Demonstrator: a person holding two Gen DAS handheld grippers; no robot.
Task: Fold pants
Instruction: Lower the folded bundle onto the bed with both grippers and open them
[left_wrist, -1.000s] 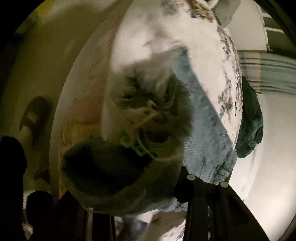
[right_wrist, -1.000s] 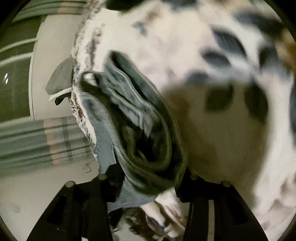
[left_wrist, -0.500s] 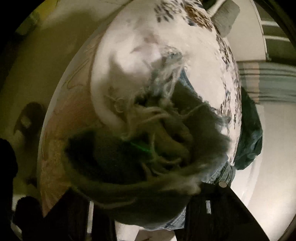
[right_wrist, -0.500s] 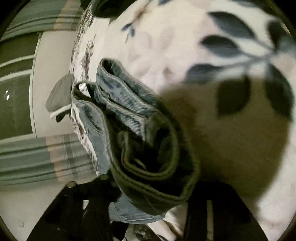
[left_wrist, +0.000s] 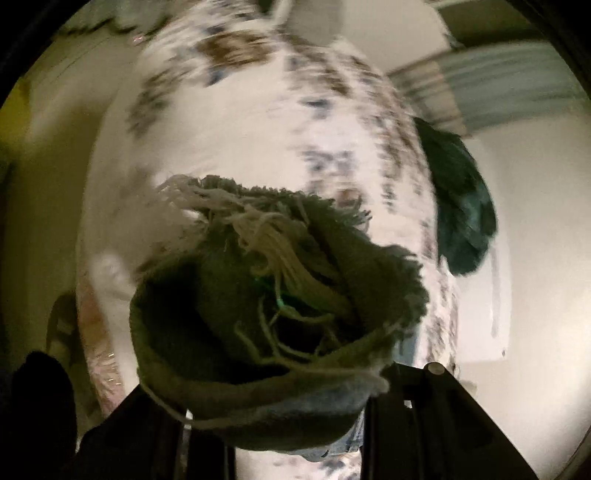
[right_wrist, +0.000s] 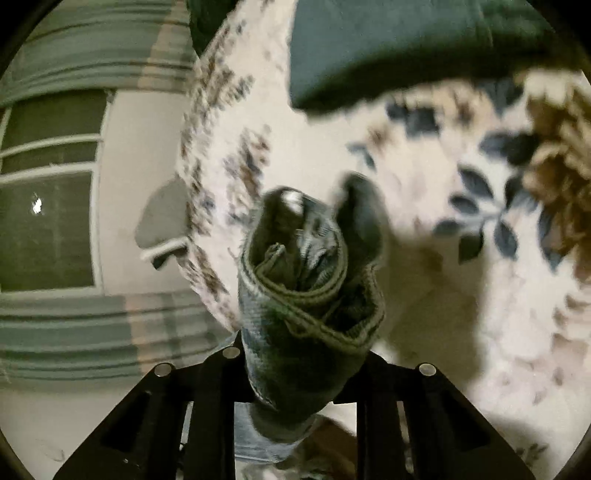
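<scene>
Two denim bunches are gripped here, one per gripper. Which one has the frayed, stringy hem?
The one in the left gripper: its jeans hem shows loose pale threads. The right gripper holds a stitched, unfrayed jeans edge.

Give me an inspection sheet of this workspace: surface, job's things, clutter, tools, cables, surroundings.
Surface: white bedspread with a blue and brown leaf print; picture blurred.
Job's things: denim pants, frayed hem bunched in the left tool; stitched denim edge bunched in the right tool. Both ends are off the surface.
Clutter: dark green garment at the bed's edge; grey cloth hanging off the bed's other edge.
Tools: both shut on denim.
Cables: nothing seen.
Surroundings: window, striped curtain, pale floor.
</scene>
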